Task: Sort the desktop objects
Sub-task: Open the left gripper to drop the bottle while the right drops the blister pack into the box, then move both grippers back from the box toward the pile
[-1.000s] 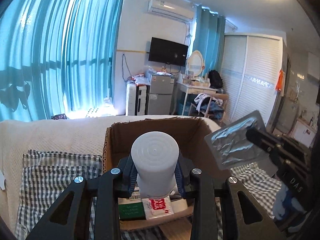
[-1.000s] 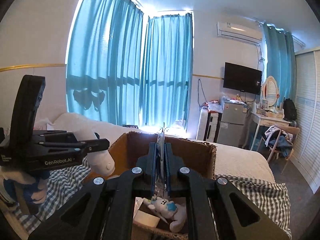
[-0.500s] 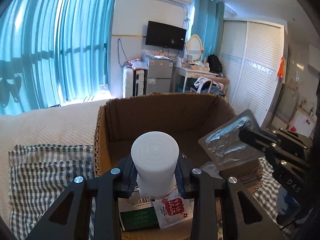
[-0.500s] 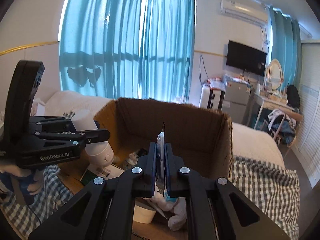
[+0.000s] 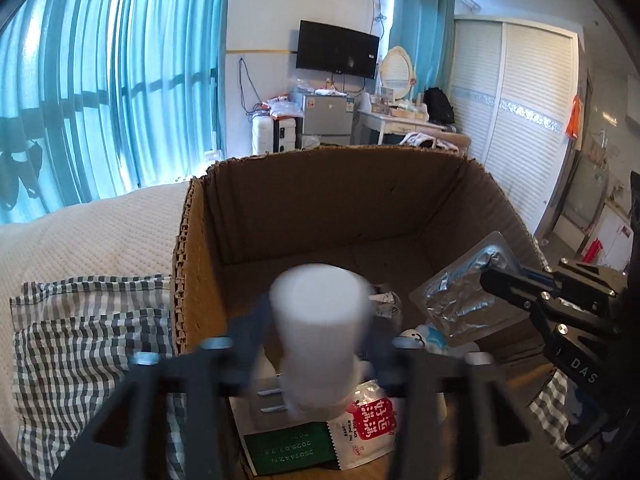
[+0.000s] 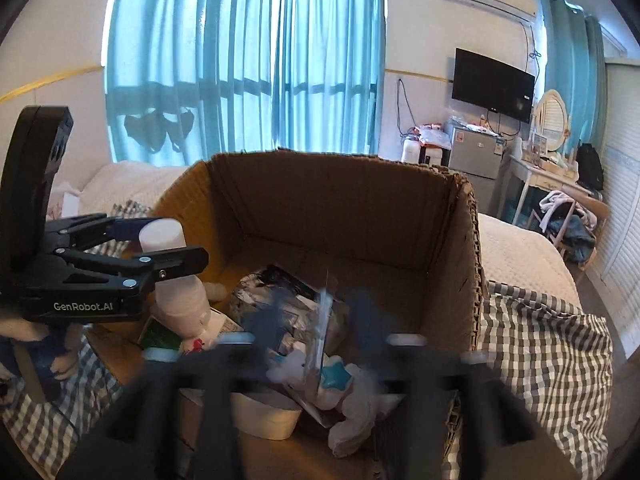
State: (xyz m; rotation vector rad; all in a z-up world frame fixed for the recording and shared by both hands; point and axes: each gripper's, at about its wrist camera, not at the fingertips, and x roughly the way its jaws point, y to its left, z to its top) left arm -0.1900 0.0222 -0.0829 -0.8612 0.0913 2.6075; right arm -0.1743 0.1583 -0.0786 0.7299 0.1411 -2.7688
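Both your jaws are clamped over the cardboard box [image 5: 200, 256]: left gripper [image 5: 320, 344] on a white cylindrical bottle [image 5: 320, 328], right gripper [image 6: 320, 332] on a silver foil packet [image 5: 460, 304].

Cardboard box [image 5: 304, 216]: one, open-topped. White plastic bottle [image 5: 320, 332]: one. Silver foil packet [image 5: 460, 304]: one. Red-and-white sachet [image 5: 370, 424]: one, in the box. Green-labelled carton [image 5: 288, 452]: one, in the box. Plush toy, white with blue star [image 6: 340, 384]: one, in the box. White cup or tub [image 6: 264, 414]: one, in the box. Checked cloth [image 5: 80, 352]: one, under the box. Tool: two, left [image 5: 316, 344] and right [image 6: 316, 344].
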